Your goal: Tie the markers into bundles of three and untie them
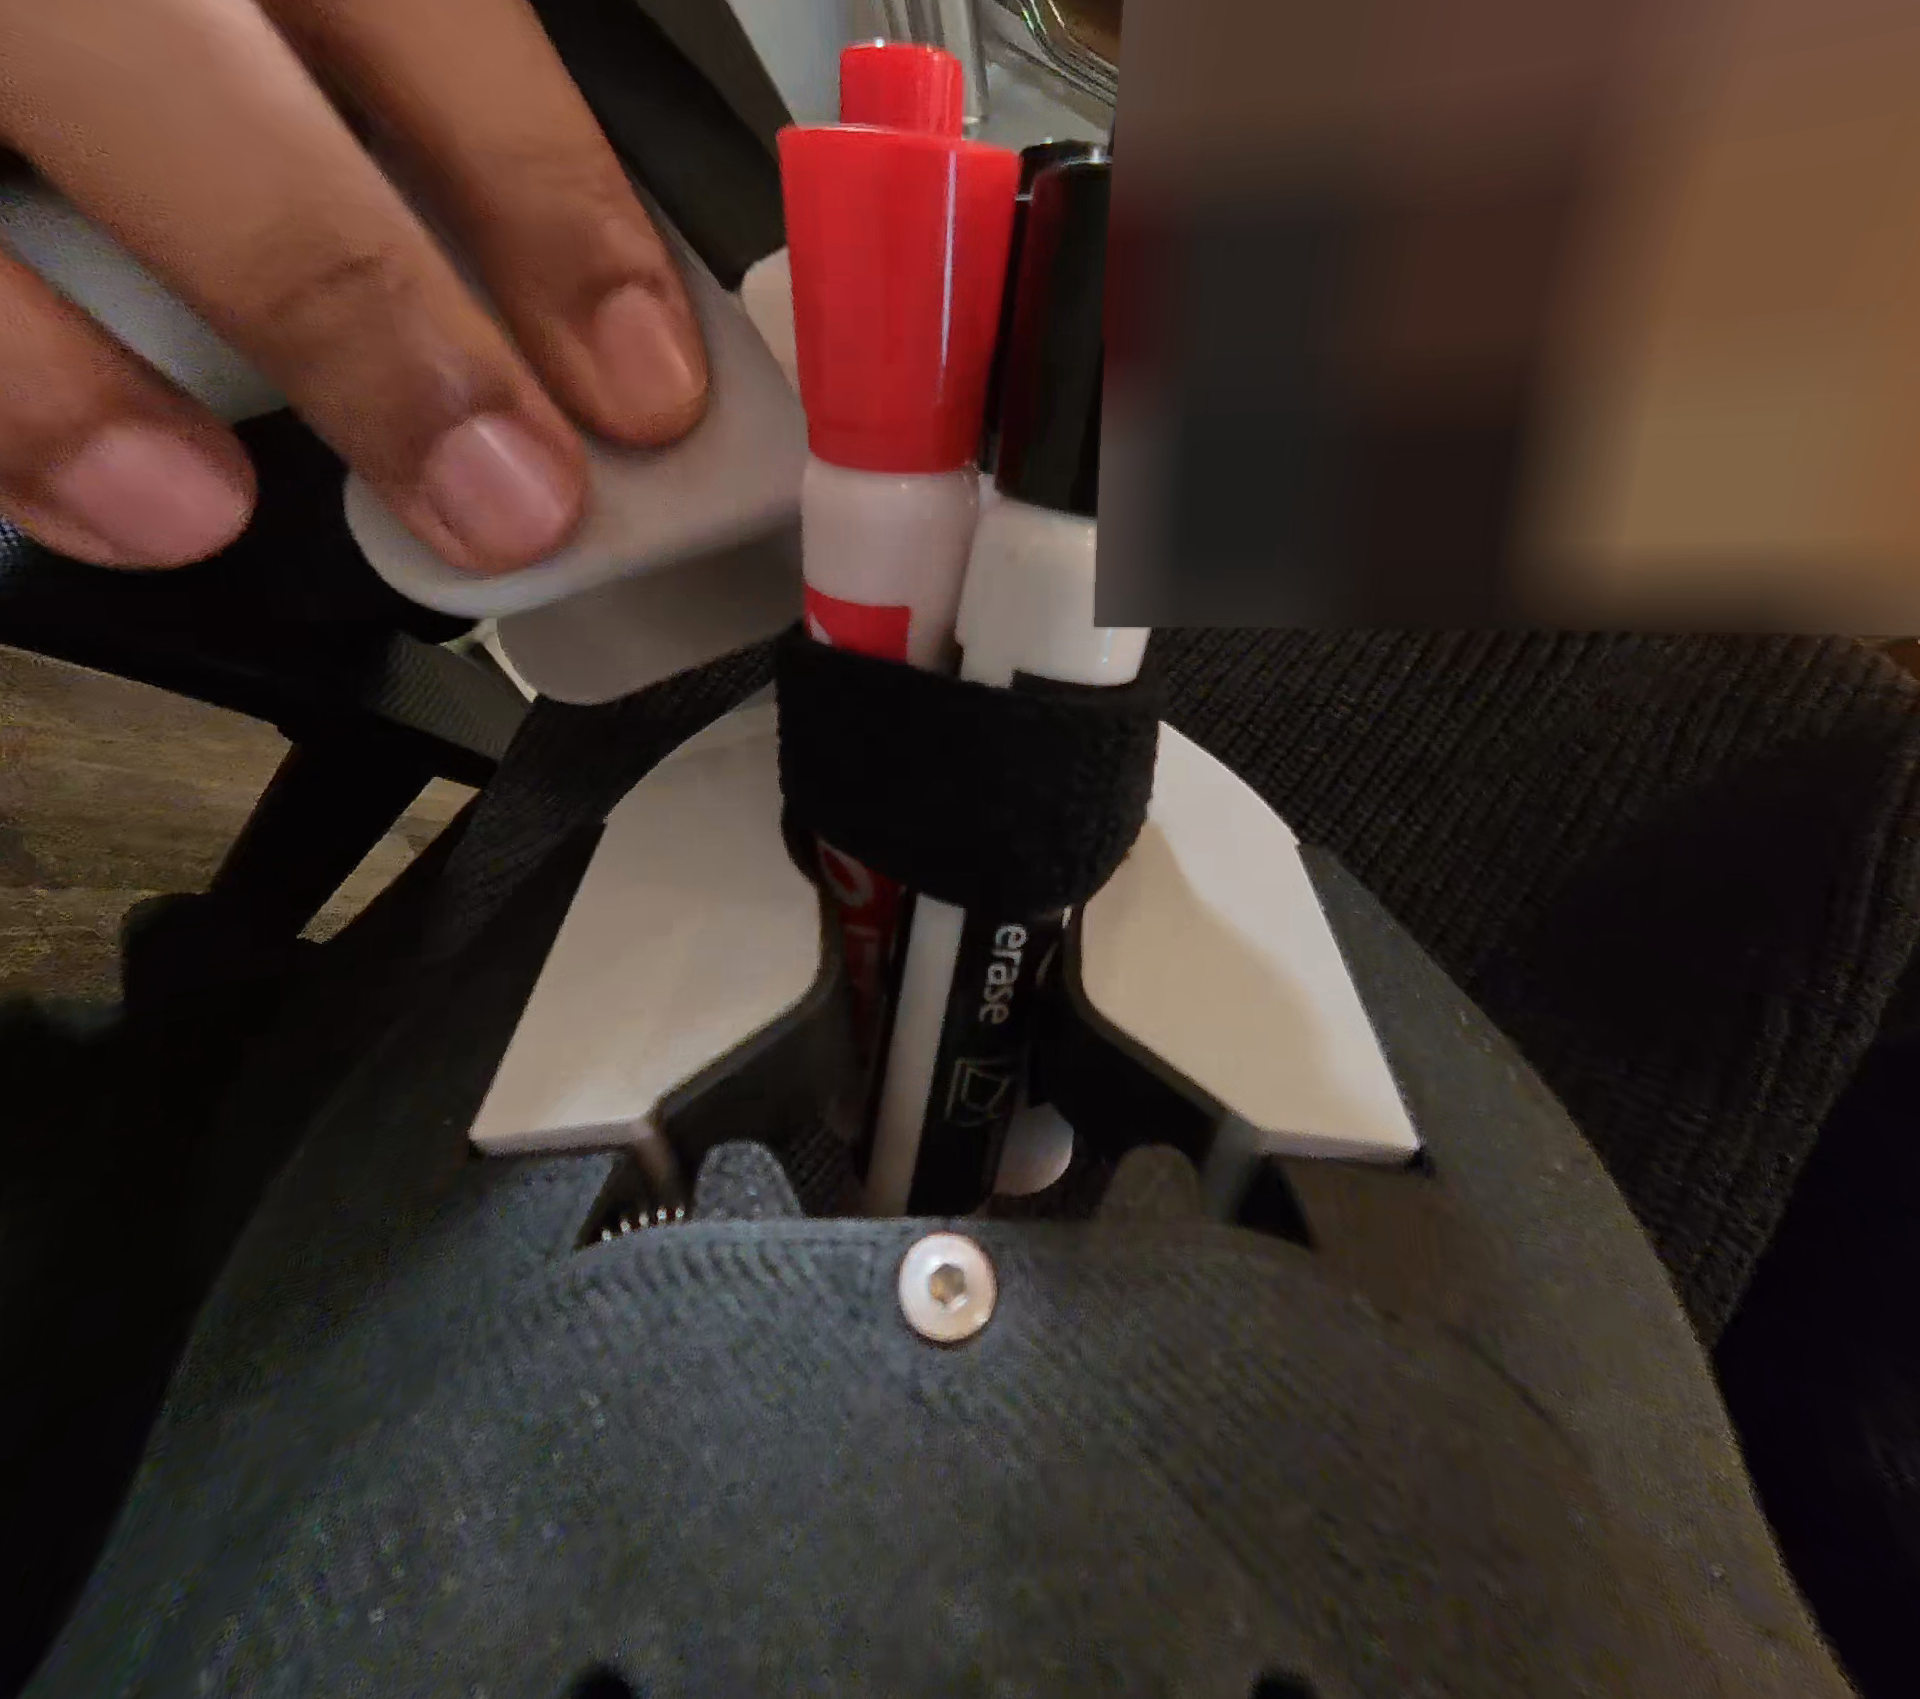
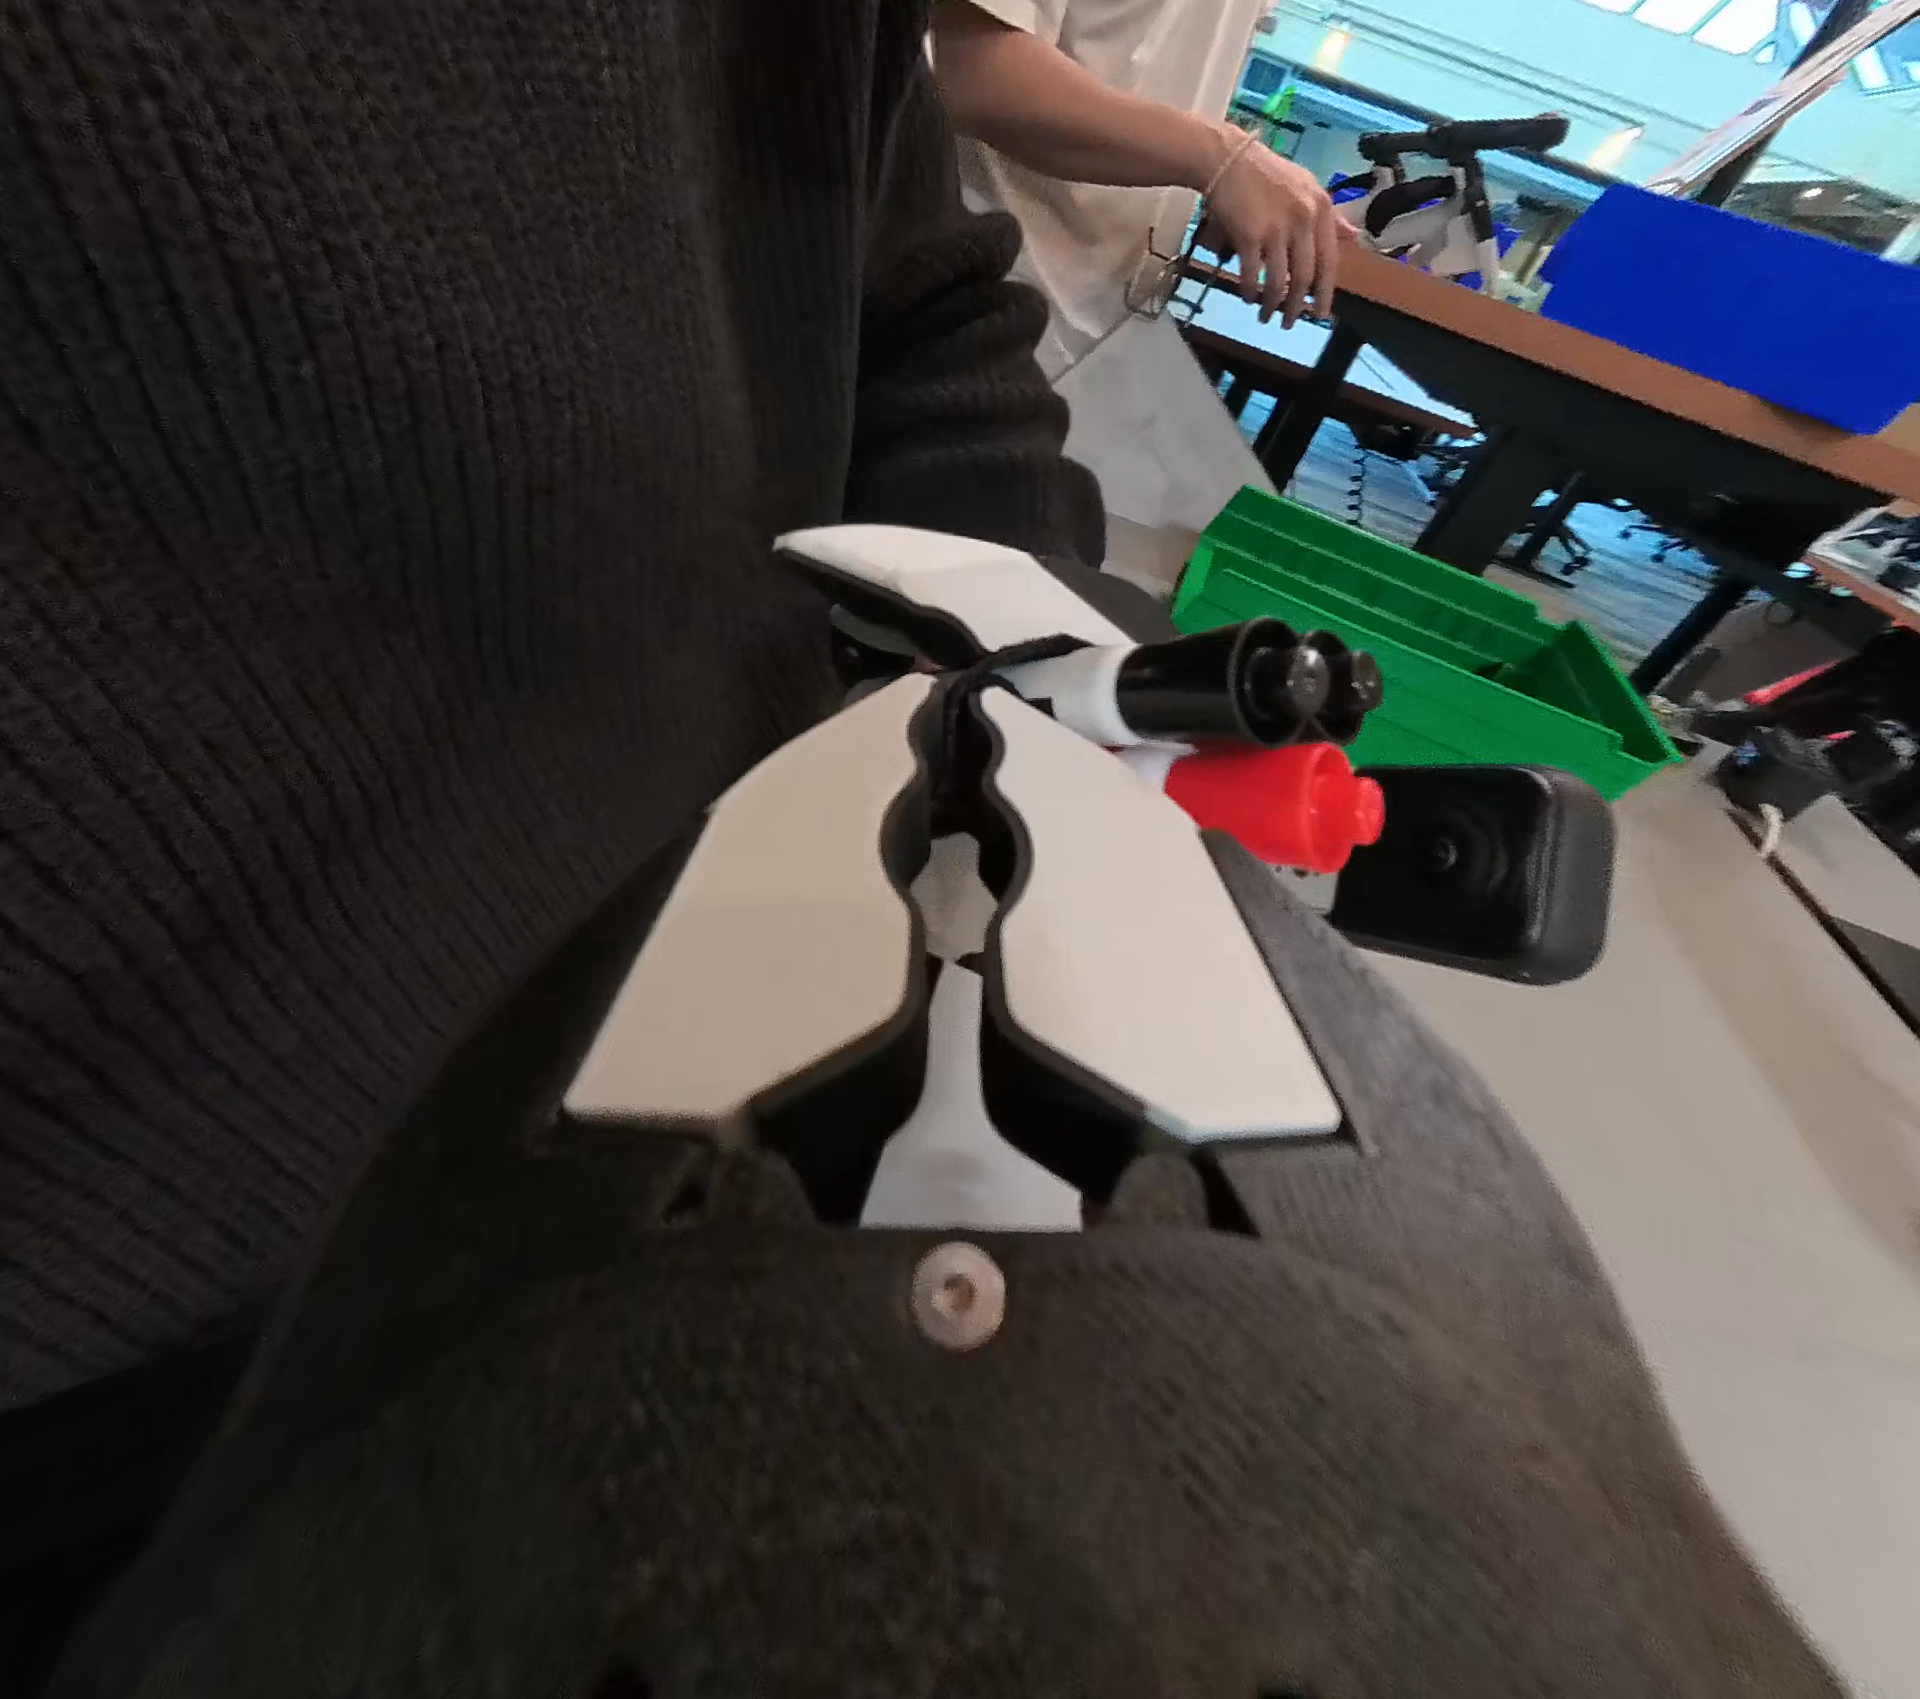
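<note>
The black strap (image 1: 961, 782) hides the middle of the markers (image 1: 940, 361) it wraps, and their lower ends vanish behind the left tongs (image 1: 951, 828) body. A mosaic patch covers the black-capped marker's right side. In the right wrist view, what the right tongs (image 2: 956, 740) pinch is too dark to tell; the green bin (image 2: 1423, 641) is partly hidden by the marker caps.

Red-capped white-barrelled marker (image 1: 896, 319): cap glossy red, barrel white with a red label band. Black-capped white-barrelled marker (image 1: 1049, 361) beside it: cap glossy black, label black. Black fuzzy fabric strap (image 1: 961, 776): matte, plain. Left gripper (image 1: 956, 828): white finger plates on a black, finely ridged printed body. Right gripper (image 2: 961, 714): same white and black. Dark ribbed knit sweater (image 2: 416, 402): charcoal. Green plastic bin (image 2: 1455, 662): bright green. Blue box (image 2: 1745, 299): saturated blue. Pale desk (image 2: 1714, 1234): off-white.
</note>
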The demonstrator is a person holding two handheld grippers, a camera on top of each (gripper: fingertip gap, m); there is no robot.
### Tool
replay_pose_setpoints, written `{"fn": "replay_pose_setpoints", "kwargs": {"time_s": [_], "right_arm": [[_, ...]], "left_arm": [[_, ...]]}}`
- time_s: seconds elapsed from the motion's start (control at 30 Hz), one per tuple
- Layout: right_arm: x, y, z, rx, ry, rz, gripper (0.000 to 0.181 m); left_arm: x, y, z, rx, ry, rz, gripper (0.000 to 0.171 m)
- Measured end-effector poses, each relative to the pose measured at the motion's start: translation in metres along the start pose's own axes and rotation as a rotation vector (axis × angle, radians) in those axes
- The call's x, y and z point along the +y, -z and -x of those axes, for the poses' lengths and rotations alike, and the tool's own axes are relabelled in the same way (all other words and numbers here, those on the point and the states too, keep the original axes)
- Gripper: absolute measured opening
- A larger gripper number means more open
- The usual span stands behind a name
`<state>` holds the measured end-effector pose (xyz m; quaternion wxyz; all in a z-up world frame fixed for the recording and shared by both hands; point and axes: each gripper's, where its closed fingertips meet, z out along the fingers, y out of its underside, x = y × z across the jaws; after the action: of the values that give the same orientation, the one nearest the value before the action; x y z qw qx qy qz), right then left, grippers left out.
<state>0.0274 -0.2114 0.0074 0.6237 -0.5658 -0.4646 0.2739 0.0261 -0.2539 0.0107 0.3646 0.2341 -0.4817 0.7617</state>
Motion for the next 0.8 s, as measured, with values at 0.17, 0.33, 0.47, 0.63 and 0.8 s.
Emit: {"fn": "replay_pose_setpoints", "kwargs": {"time_s": [0.17,0.33,0.47,0.63,0.8], "right_arm": [[-0.009,0.002,0.001,-0.084,-0.190,-0.120,0.005],[-0.014,0.003,-0.005,-0.109,-0.356,-0.188,0.005],[-0.014,0.004,-0.005,-0.152,-0.405,-0.211,0.005],[-0.013,0.006,-0.006,-0.225,-0.536,-0.221,0.005],[-0.010,0.005,-0.013,-0.216,-0.613,-0.236,0.005]], "left_arm": [[0.000,-0.005,-0.001,-0.047,-0.095,0.032,0.043],[-0.003,-0.003,-0.003,-0.087,-0.166,0.038,0.043],[0.000,-0.004,-0.002,-0.113,-0.203,0.063,0.043],[-0.001,-0.005,-0.005,-0.119,-0.239,0.069,0.043],[-0.002,-0.004,-0.007,-0.120,-0.253,0.064,0.043]]}}
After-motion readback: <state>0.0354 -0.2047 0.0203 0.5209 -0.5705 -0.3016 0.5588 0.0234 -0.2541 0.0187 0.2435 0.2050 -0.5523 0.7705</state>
